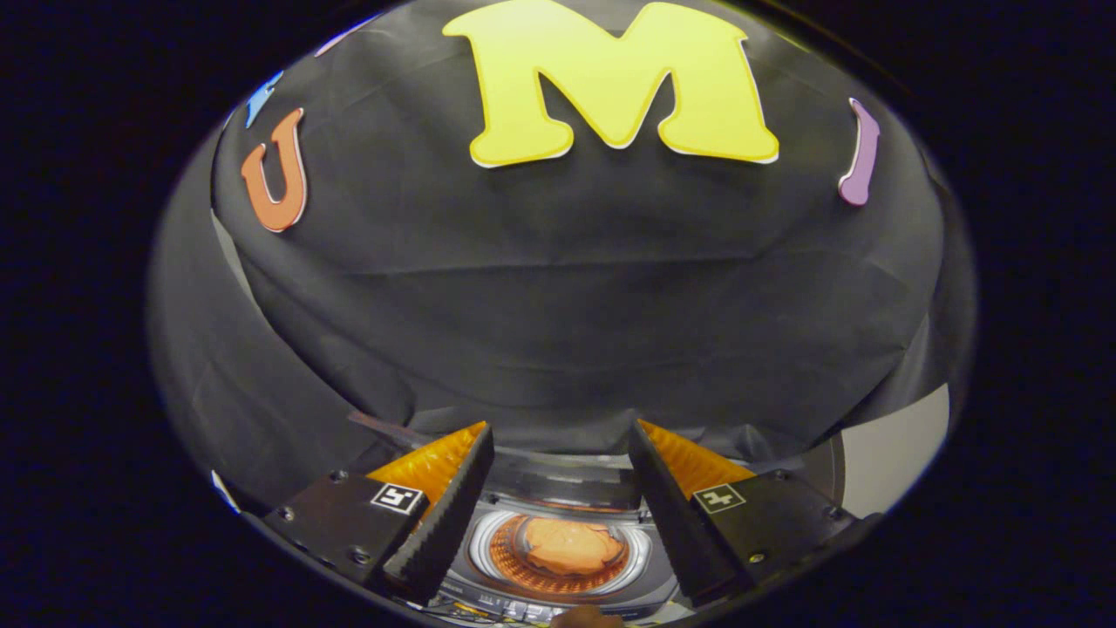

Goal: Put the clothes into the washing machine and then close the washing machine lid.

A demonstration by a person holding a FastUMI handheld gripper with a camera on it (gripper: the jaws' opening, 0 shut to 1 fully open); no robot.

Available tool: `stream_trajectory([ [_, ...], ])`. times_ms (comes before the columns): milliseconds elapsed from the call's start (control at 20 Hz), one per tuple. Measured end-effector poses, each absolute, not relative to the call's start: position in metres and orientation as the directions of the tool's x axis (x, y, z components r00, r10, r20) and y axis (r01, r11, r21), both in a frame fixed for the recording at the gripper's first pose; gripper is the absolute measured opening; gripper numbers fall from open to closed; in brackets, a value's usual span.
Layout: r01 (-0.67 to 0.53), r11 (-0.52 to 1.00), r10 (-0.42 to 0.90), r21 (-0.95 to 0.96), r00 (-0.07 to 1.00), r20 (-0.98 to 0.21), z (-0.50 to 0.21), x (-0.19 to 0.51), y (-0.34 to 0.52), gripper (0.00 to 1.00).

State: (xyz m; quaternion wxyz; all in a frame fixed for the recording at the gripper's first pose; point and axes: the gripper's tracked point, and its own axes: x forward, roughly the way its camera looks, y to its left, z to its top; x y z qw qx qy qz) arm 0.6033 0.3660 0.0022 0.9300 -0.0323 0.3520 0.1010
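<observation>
While the gripper (561, 436) hung above the washing machine (558, 593), its two fingers (453, 497) stood spread wide apart, gripping nothing, with open space between them. Below and between the fingers, the top-loading machine's round drum opening (560, 549) faced upward, ringed by a pale rim. An orange garment (571, 545) lay bunched inside the drum, well beneath the fingertips and touching neither finger. Whether the machine's lid (558, 484) was the dark band just behind the opening could not be told for certain. Beyond the fingers rose the booth's black cloth wall (575, 296), creased in long folds. A pale panel (894, 449) showed at the right, past the cloth's edge.
</observation>
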Motion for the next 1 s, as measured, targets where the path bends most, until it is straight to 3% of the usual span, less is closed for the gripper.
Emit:
stream_trajectory([
  [650,-0.137,0.99,0.12,0.035,0.69,-0.714,-0.034,0.632,0.366,0.98],
  [1000,-0.185,0.983,0.132,0.014,0.642,-0.756,-0.056,0.625,0.369,0.99],
])
